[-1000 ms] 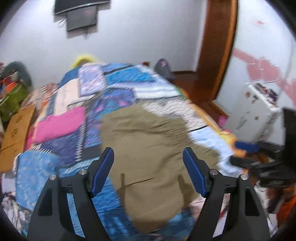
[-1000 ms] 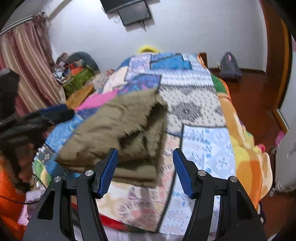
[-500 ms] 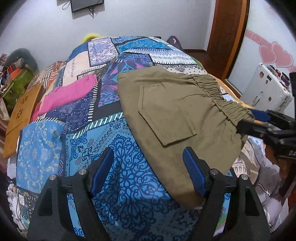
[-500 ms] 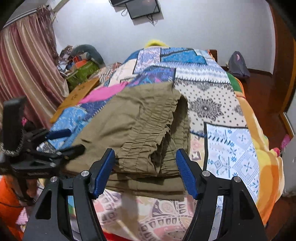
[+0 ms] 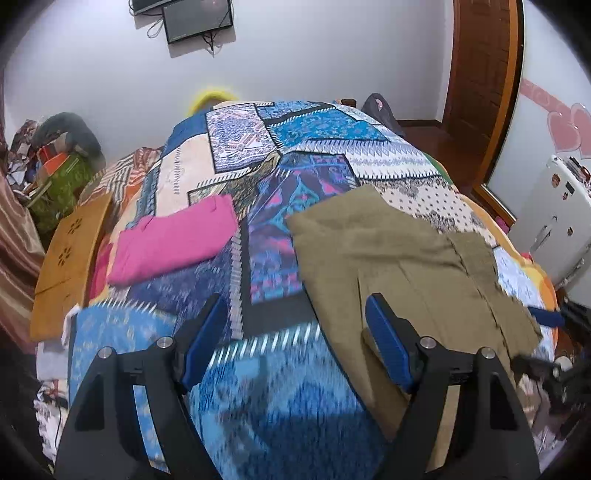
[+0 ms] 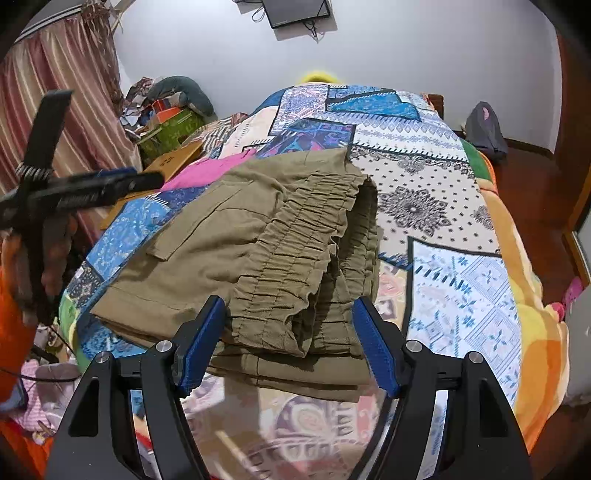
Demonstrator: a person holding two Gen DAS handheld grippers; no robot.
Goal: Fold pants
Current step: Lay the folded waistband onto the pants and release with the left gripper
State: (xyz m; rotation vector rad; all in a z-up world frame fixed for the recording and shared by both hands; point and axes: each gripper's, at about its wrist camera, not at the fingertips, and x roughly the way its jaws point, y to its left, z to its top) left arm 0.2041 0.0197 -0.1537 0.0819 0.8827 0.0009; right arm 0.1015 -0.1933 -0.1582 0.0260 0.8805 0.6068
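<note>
Compared with half a second ago, the left wrist view has pulled back and swung left: the olive pants (image 5: 399, 266) now sit to the right of the frame rather than centred, and the lower patchwork bedspread (image 5: 266, 387) is motion-blurred. Left gripper (image 5: 295, 343): jaws spread wide, grasping nothing, held above the bedspread with its right fingertip over the left edge of the pants. A folded pink garment (image 5: 173, 240) lies on the bedspread to the left of the pants, apart from them. An orange cardboard piece (image 5: 66, 266) leans at the left edge of the bed. A wall-mounted screen (image 5: 197, 18) hangs on the white wall beyond the bed. The right gripper's blue fingertip (image 5: 546, 317) is visible at the right edge of the pants; contact cannot be determined from this view.

Right wrist view: the pants (image 6: 258, 240) lie folded into a stacked bundle on the bedspread (image 6: 461, 288), gathered elastic waistband (image 6: 314, 236) facing the camera, a flap pocket on the upper layer. Right gripper (image 6: 288, 343): released, jaws wide apart, framing the near waistband end without clamping it. The left gripper (image 6: 92, 184) appears at the left, raised clear of the pants. A striped curtain (image 6: 66, 74) hangs behind it.
</note>
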